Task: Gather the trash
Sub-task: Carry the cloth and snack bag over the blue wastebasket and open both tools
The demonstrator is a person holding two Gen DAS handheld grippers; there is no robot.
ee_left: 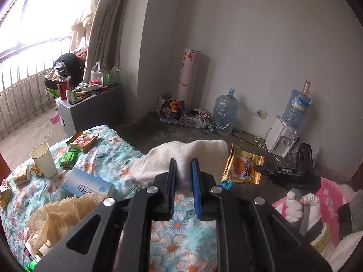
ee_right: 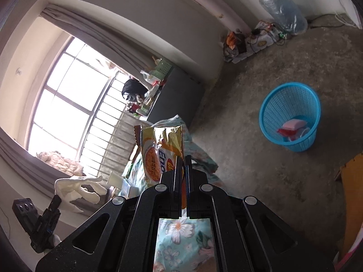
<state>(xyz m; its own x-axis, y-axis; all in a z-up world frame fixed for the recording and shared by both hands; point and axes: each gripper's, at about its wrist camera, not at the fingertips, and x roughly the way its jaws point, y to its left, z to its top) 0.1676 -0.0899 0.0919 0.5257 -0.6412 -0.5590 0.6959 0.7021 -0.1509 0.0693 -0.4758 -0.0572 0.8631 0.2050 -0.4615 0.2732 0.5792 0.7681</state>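
My left gripper (ee_left: 183,162) is shut on a crumpled white tissue (ee_left: 199,151), lifted above the floral-cloth table (ee_left: 109,158). To its right, my right gripper (ee_left: 261,168) is shut on a yellow snack packet (ee_left: 242,167). The right wrist view shows that gripper (ee_right: 183,158) pinching the packet (ee_right: 158,145) upright. My left gripper (ee_right: 56,200) with the tissue (ee_right: 77,190) shows at lower left. A blue mesh basket (ee_right: 290,113) stands on the concrete floor to the right, with some trash inside. On the table lie a paper cup (ee_left: 44,161), a green packet (ee_left: 68,158), another snack packet (ee_left: 82,140), a blue-white box (ee_left: 88,185) and a beige plastic bag (ee_left: 59,215).
A grey cabinet (ee_left: 90,111) with clutter stands by the window railing. Against the far wall are a water jug (ee_left: 225,111), a dispenser (ee_left: 283,140), a power strip with cables (ee_left: 192,117) and a patterned roll (ee_left: 188,74). A gloved hand (ee_left: 295,208) holds the right tool.
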